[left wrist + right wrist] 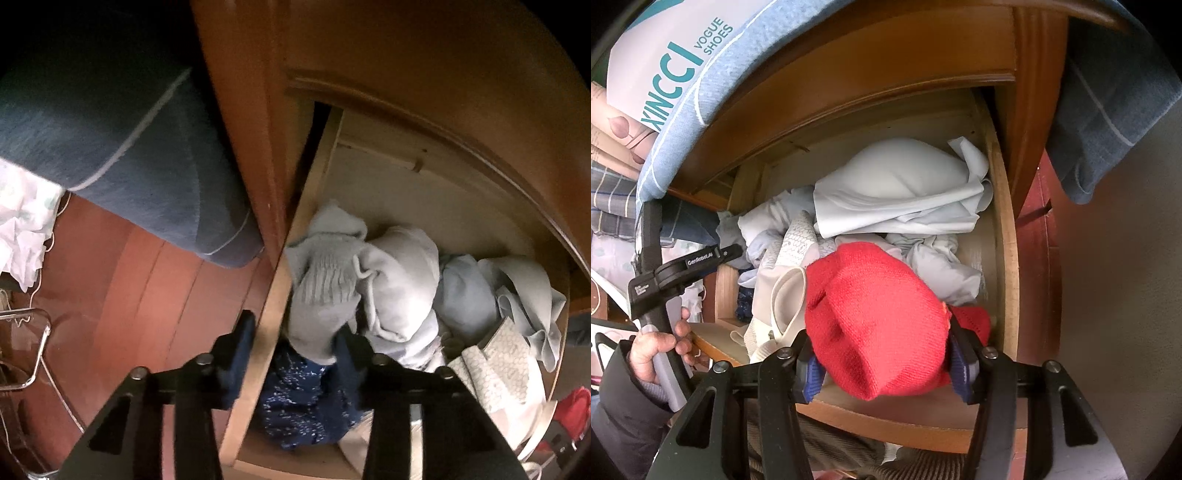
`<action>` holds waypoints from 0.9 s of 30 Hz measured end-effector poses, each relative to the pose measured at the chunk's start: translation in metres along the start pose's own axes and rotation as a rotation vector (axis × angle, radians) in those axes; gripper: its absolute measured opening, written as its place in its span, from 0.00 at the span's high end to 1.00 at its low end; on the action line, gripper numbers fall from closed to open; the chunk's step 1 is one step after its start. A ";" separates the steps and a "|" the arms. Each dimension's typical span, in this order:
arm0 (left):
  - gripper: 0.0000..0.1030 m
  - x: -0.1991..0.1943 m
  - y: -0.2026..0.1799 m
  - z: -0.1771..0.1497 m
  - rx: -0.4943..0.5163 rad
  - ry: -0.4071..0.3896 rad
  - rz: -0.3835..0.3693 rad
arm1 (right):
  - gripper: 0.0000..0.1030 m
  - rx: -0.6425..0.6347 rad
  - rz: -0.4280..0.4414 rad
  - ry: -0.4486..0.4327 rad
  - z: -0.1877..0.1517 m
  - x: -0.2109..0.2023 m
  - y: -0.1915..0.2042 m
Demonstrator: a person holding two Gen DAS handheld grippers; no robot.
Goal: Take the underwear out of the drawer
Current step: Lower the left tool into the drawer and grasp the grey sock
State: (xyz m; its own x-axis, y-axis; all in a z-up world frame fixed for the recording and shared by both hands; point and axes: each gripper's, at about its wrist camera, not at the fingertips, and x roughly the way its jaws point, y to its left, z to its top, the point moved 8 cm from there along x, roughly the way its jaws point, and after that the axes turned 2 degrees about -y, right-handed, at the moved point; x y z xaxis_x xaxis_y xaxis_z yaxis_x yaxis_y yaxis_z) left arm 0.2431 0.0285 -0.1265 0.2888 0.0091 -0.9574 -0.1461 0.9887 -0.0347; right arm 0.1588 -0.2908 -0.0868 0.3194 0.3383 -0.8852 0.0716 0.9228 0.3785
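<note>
The right gripper (882,369) is clamping the red knit garment (875,325) over the drawer (1004,236), needing a straight lift; the left gripper (295,350) is hanging open

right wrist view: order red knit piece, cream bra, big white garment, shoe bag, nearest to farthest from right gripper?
1. Red knit piece: between the right gripper fingers.
2. Cream bra: just left of it, in the drawer.
3. Big white garment: toward the drawer's back.
4. Shoe bag: on the dresser top, upper left.
</note>
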 end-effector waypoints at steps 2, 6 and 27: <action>0.68 -0.001 0.003 -0.002 -0.004 0.002 -0.026 | 0.49 -0.004 -0.005 0.000 0.000 0.001 0.001; 0.75 -0.005 0.009 -0.005 -0.010 0.003 -0.044 | 0.49 -0.006 -0.013 -0.002 0.001 0.002 0.002; 0.84 -0.021 -0.025 0.004 0.068 -0.024 -0.053 | 0.49 0.002 0.006 -0.015 -0.001 -0.001 0.001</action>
State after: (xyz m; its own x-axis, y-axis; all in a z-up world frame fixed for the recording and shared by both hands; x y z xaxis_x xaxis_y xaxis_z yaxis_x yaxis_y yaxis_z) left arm 0.2442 0.0038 -0.1043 0.3167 -0.0407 -0.9476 -0.0655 0.9958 -0.0647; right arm 0.1580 -0.2902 -0.0860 0.3341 0.3412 -0.8786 0.0716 0.9203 0.3846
